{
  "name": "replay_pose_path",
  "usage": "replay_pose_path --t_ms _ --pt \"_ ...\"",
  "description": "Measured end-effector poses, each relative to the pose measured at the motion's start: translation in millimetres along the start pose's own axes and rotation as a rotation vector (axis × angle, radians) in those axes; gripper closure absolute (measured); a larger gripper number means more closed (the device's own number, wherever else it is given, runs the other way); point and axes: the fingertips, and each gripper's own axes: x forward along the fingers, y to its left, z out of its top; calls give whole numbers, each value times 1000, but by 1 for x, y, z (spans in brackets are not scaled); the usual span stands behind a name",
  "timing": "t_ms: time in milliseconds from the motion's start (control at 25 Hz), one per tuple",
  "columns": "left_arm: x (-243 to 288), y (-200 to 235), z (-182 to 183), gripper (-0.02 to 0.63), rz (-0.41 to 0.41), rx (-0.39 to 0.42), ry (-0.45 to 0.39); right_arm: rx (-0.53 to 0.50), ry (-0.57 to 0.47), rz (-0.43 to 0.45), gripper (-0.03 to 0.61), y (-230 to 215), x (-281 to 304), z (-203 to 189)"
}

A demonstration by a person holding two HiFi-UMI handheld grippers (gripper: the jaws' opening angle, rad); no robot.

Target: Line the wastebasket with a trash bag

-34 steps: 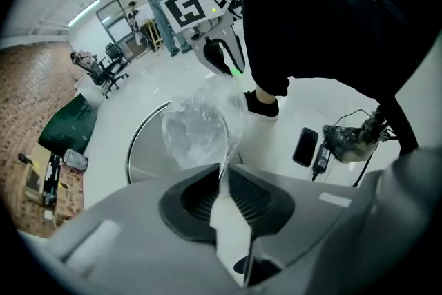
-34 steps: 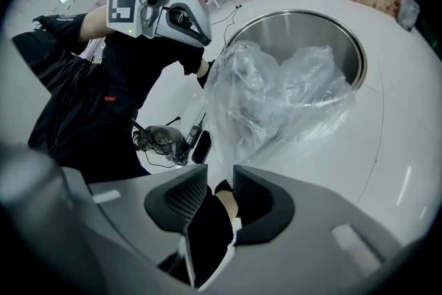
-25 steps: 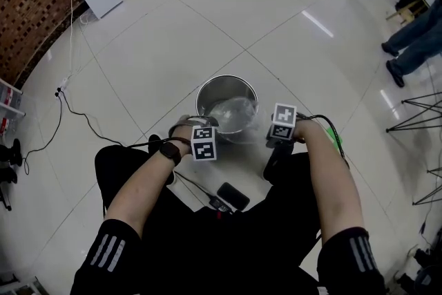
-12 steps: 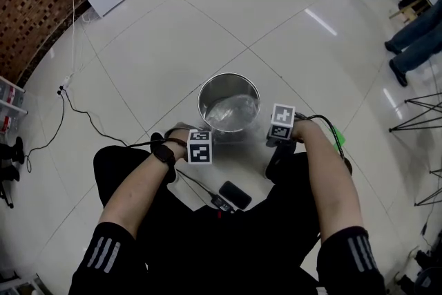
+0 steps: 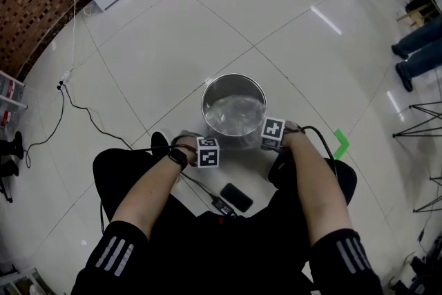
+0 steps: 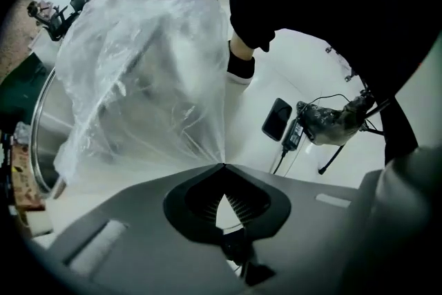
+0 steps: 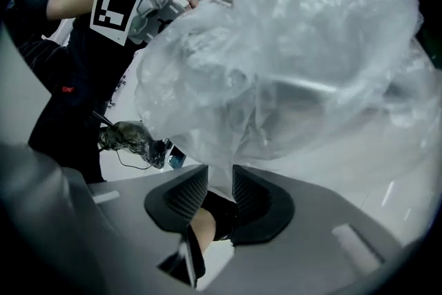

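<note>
Pinching trash bag point(image 5: 235, 114) film at near side of wastebasket point(image 5: 233, 77) w/ both tools: left gripper point(image 6: 224, 166) clamping fully shut, tips meeting on a thin tuck of film; right gripper point(image 7: 221, 179) gripping a thicker bunch btwn ribbed pads, w/ a small gap left around it. Prob. working on folding bag mouth over rim (judging from both tools sitting low by near edge in head view). Doing it well: pulling both pinches outward & down together, evenly, for stretching film over lip, not bunching it inside; going easy on the thin left tuck, risking a tear or slip there; spreading tools apart along rim for seating more of the mouth; avoiding tipping the can. Bag: looking clear, thin, heavily crinkled, catching glare; ballooning up large in both gripper views, sagging into can interior in head view. Can: showing as shiny metal cylinder, standing upright on pale tiled floor point(image 5: 173, 31), w/ phone point(image 5: 235, 195) lying near
</note>
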Motion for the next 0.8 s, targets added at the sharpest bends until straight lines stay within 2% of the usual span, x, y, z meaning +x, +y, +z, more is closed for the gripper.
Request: replay_pose_path --t_ms 80,160,240,360,520,640,760,800 --pt "7 9 -5 620 11 -58 -27 -5 -19 -18 441 -4 6 5" --pt "9 15 -12 614 19 -111 -52 -7 -35 0 416 0 9 11" --pt "6 19 -19 564 18 -132 -54 -12 -27 9 405 0 5 10" --pt "-4 24 -25 512 17 -179 -64 0 -26 61 397 13 -10 5" --pt "-21 32 -30 486 36 -243 -98 -1 -43 135 395 37 -44 3" --pt "-27 29 -35 486 36 -253 -92 -9 -65 119 391 44 -80 2" --pt "-25 15 -48 486 -21 -258 -45 -14 -75 84 391 46 -111 -6" --pt "-29 17 -53 486 -16 -255 -35 -27 -68 62 391 47 -117 -9"
